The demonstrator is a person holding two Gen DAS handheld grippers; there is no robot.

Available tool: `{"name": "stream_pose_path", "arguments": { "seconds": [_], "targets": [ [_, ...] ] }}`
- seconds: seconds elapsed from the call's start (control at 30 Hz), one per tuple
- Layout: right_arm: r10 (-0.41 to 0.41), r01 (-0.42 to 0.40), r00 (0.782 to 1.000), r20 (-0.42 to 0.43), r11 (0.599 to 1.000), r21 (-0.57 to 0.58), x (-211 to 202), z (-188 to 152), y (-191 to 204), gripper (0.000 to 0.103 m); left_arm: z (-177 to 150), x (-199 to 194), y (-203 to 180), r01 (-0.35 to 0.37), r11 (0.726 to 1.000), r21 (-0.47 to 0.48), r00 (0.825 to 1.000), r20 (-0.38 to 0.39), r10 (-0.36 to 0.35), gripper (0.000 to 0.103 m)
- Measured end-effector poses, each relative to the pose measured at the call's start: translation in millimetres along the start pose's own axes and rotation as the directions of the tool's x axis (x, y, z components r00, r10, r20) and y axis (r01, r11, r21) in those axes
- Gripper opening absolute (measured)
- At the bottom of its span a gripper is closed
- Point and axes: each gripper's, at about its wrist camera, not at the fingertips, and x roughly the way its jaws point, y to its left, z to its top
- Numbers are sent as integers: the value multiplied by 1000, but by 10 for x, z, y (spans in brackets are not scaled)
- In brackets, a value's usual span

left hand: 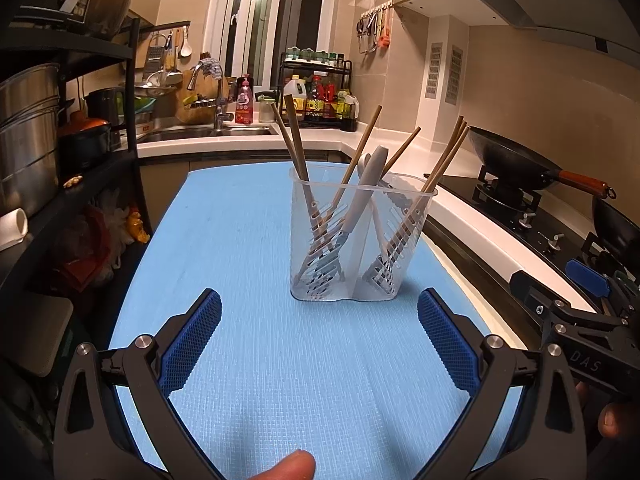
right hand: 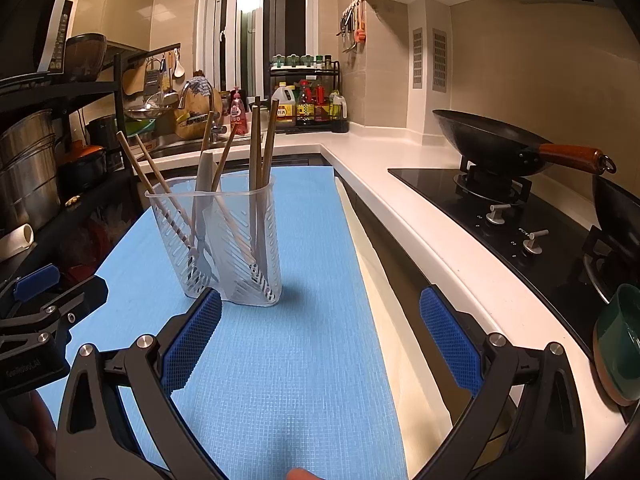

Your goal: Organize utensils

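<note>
A clear plastic utensil holder [left hand: 360, 240] stands upright on the blue mat [left hand: 248, 248]. It holds several wooden chopsticks [left hand: 298, 144] and a grey-handled utensil [left hand: 370, 184]. My left gripper [left hand: 320, 336] is open and empty, a short way in front of the holder. In the right wrist view the holder [right hand: 224, 240] stands ahead and to the left. My right gripper [right hand: 320, 340] is open and empty over the mat [right hand: 304, 280], right of the holder. The right gripper also shows at the right edge of the left wrist view [left hand: 580, 312].
A black shelf rack [left hand: 60, 160] with pots stands on the left. A white counter [right hand: 400, 200] with a black hob [right hand: 500, 208] and a wok [right hand: 492, 144] runs along the right. A green bowl [right hand: 620, 344] sits at the right. A sink [left hand: 208, 132] is at the back.
</note>
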Motion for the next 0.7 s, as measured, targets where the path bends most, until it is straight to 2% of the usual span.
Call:
{"name": "stream_pose_path", "arguments": {
  "seconds": [0.7],
  "targets": [
    [1,-1,1000,-3,1000,-10,8,-18,32,98,-9,15,-4,12,1000,-4,1000,-7,-12,95]
  ]
}}
